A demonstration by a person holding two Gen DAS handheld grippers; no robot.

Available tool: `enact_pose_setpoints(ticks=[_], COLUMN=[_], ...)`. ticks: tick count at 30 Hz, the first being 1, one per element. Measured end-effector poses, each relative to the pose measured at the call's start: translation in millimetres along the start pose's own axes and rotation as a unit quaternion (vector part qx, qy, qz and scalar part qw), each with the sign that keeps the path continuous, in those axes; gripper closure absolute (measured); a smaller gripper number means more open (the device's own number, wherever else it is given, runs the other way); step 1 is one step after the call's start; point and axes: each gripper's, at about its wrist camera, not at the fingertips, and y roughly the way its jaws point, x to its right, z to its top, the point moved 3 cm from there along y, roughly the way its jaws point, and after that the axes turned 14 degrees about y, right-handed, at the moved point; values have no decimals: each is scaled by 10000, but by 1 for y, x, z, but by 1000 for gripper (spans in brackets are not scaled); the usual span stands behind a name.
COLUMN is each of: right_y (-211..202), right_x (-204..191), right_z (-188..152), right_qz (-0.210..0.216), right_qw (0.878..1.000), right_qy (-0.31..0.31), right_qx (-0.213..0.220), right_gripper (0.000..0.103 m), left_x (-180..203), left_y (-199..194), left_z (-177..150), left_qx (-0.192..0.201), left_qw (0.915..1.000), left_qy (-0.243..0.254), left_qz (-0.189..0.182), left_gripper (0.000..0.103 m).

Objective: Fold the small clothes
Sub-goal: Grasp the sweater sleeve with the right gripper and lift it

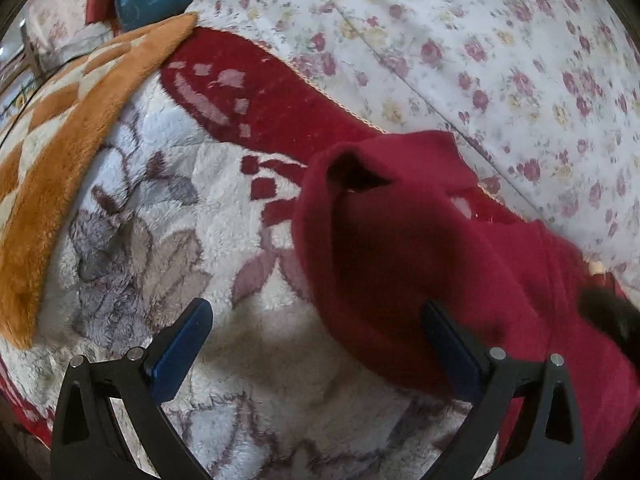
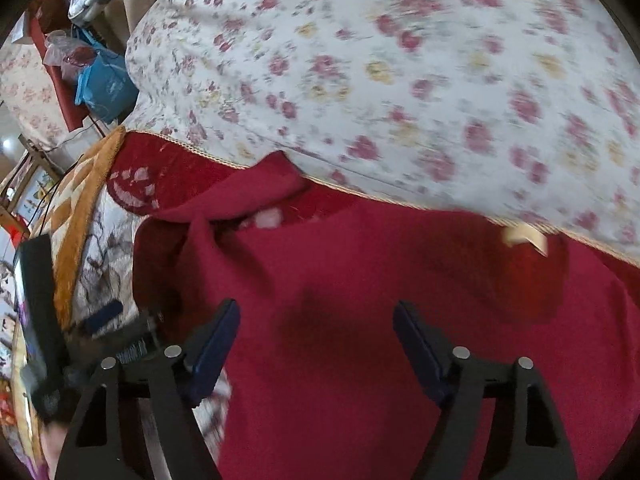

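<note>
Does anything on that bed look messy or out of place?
The dark red garment isn't lying flat: one sleeve is bunched up, its cuff gaping open, and a pale tag sticks out at its far edge.

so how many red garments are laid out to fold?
1. The red garment lies on the plush blanket, sleeve toward the left gripper. More may be hidden.

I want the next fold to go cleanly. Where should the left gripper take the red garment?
Probably the sleeve cuff of the red garment: a free end on the blanket. The open left gripper could approach from the blanket side.
</note>
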Motion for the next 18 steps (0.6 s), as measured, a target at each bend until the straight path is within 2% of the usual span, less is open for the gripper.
enact_pose_setpoints(ticks=[5,9,14,16,18], right_y=[47,77,115,131,138], right_x=[-15,-19,-24,-27,-31], right_z=[24,47,70,73,76], right_qz=[172,566,702,808,734], right_qw=[9994,9957,9899,9868,9882], right_qy=[159,626,1060,1161,1134], right_qx=[-242,-389,-622,-789,-725], right_gripper=[34,34,36,47,71], left_x=[5,3,4,3,3], left_y=[5,7,7,8,9], left_z=[-1,-2,-3,-3,-4], left_qx=[-57,-103,-120,-130,-134], left_qw=[9998,9999,9998,9999,9999], left_qy=[153,72,79,62,26], left_qz=[120,87,107,87,80], left_gripper=[0,0,0,0,0])
